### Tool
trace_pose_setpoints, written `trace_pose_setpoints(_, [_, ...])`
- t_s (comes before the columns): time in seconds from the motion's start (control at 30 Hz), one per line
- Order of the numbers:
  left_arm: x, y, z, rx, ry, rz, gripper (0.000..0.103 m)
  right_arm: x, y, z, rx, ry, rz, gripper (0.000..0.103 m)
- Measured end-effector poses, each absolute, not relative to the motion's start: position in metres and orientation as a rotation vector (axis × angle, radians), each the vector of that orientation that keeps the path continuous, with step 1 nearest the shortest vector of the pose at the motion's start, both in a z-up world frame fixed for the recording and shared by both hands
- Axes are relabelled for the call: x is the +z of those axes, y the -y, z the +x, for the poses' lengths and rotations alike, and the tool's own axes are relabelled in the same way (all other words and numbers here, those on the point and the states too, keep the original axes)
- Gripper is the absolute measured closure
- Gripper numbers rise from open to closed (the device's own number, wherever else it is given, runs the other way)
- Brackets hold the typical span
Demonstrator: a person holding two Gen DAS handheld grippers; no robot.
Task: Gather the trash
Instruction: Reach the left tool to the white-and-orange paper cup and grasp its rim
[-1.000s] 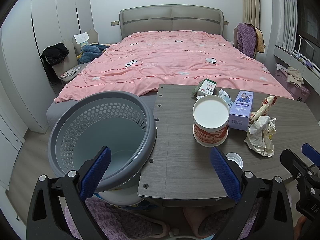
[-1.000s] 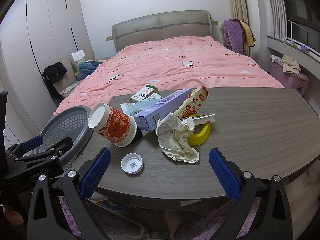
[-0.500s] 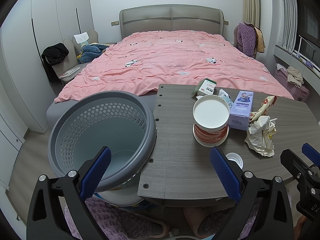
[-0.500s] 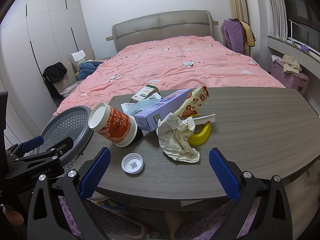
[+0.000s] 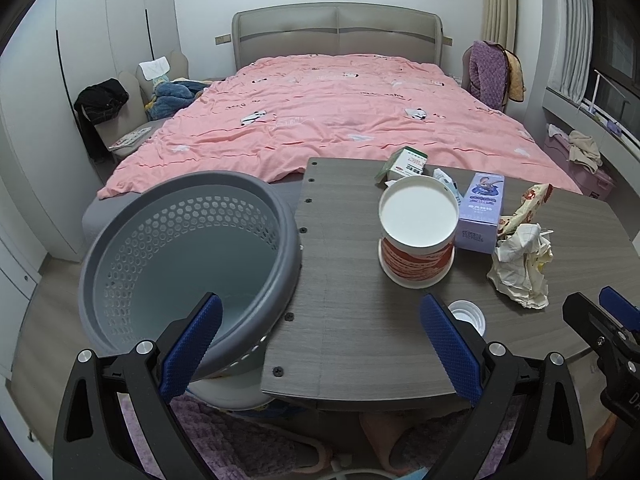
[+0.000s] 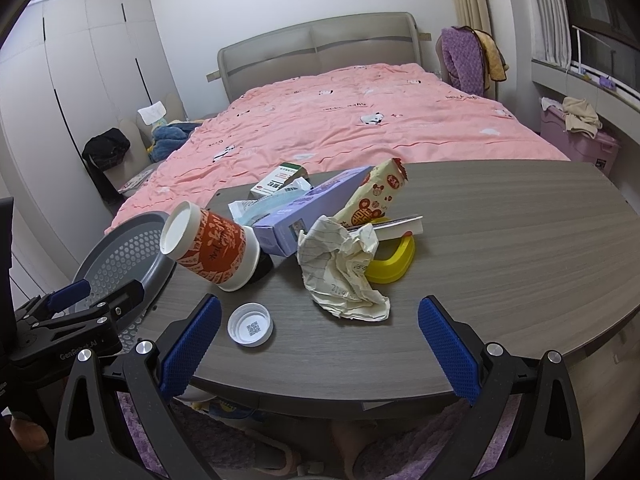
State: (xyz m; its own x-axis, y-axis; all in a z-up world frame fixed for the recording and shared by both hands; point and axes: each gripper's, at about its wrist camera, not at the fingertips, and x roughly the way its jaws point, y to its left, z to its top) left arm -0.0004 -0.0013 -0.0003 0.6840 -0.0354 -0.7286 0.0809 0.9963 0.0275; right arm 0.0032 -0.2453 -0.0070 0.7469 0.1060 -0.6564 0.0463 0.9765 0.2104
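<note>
On the grey wooden table [image 6: 500, 264] lie a red and white paper cup [image 6: 210, 248] [image 5: 418, 232] on its side, a crumpled paper ball [image 6: 342, 276] [image 5: 520, 264], a white bottle cap [image 6: 250, 325] [image 5: 466, 314], a purple box [image 6: 304, 210] [image 5: 480, 216], a snack wrapper [image 6: 374, 196], a yellow piece [image 6: 394, 262] and a small green and white box [image 6: 280, 182] [image 5: 406, 162]. A grey perforated bin [image 5: 188, 264] [image 6: 120, 256] stands at the table's left edge. My left gripper [image 5: 320, 340] is open, straddling the bin rim and the table corner. My right gripper [image 6: 320, 344] is open just before the cap and the paper.
A bed with a pink duvet [image 5: 340, 120] fills the room behind the table. A chair with clothes [image 5: 120, 108] stands left, a purple-draped chair [image 6: 464, 60] right, a pink storage box [image 6: 580, 144] by the window ledge. A purple rug [image 6: 240, 440] and feet show under the table.
</note>
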Motion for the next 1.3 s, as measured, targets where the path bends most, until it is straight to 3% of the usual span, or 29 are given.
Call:
trace_pose_setpoints(0.9, [-0.022, 0.053, 0.052, -0.242, -0.735, -0.041, 0.009, -0.039, 0.300, 0.011, -0.012, -0.752, 0.337, 0.006])
trace_pose_setpoints(1.0, [-0.022, 0.054, 0.057, -0.253, -0.737, -0.048, 0.020, -0.041, 0.301, 0.012, -0.013, -0.754, 0.341, 0.006])
trace_pose_setpoints(1.07, [-0.024, 0.055, 0.060, -0.265, -0.759, -0.044, 0.038, -0.041, 0.301, 0.012, -0.012, -0.755, 0.343, 0.006])
trace_pose_setpoints(1.13, [-0.027, 0.056, 0.063, -0.266, -0.776, -0.044, 0.044, -0.042, 0.302, 0.012, -0.010, -0.755, 0.343, 0.006])
trace_pose_setpoints(1.3, [-0.025, 0.054, 0.061, -0.274, -0.767, -0.057, 0.044, -0.041, 0.301, 0.011, -0.009, -0.754, 0.339, 0.006])
